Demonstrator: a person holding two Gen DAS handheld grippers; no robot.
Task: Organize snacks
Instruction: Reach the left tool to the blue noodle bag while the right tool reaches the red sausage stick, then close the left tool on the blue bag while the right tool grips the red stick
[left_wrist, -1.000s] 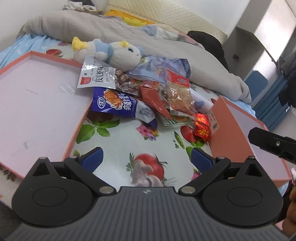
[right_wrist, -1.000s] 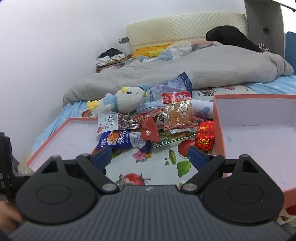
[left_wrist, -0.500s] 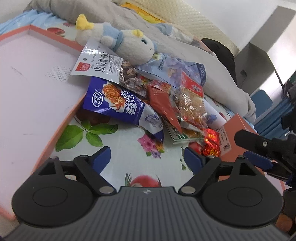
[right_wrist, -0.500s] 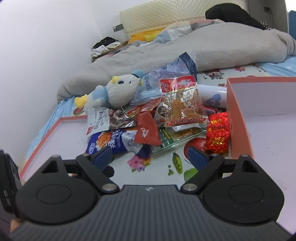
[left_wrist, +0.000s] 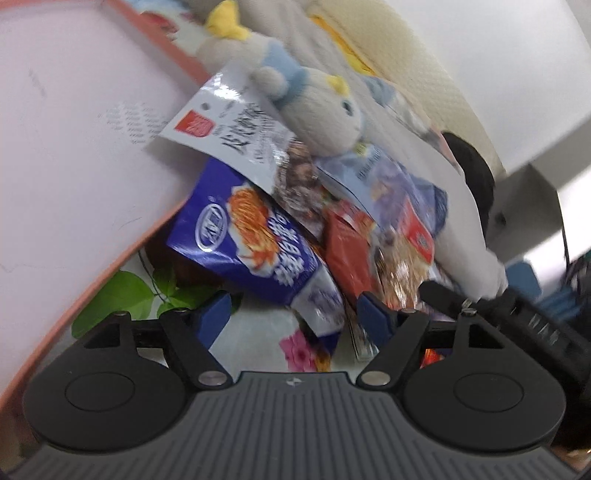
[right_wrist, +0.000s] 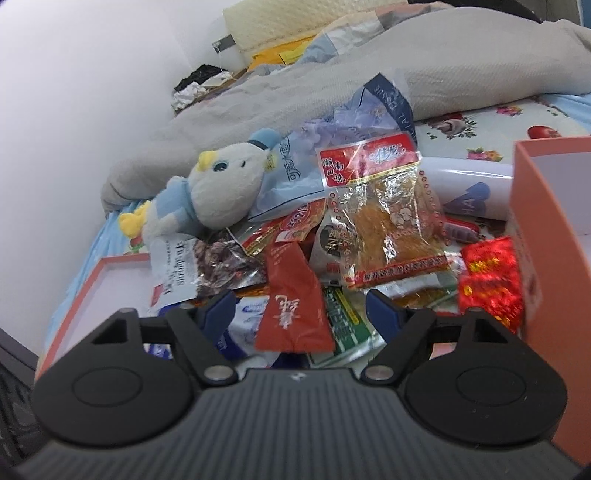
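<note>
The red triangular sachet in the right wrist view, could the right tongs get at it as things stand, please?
Probably yes. The red triangular sachet lies on top of the snack pile, nothing covering it, right between the fingers of the right tongs, whose jaws are closing. The green packet underneath might get pinched along with it.

a bed covered by a floral sheet (right_wrist: 517, 122), printed with fruit and flowers on pale blue, is seen filling most of the scene. a grey blanket (right_wrist: 461, 48) is bunched across its far part. a cream quilted headboard (right_wrist: 280, 18) is set against the far wall. the white wall (right_wrist: 74, 92) on the left is evenly lit by soft, diffuse light. crumpled clothes (right_wrist: 195, 86) are piled in the far left corner. in the left wrist view, a grey cabinet (left_wrist: 532, 206) is seen at the far right, with a blue seat (left_wrist: 524, 277) just beside it.
</note>
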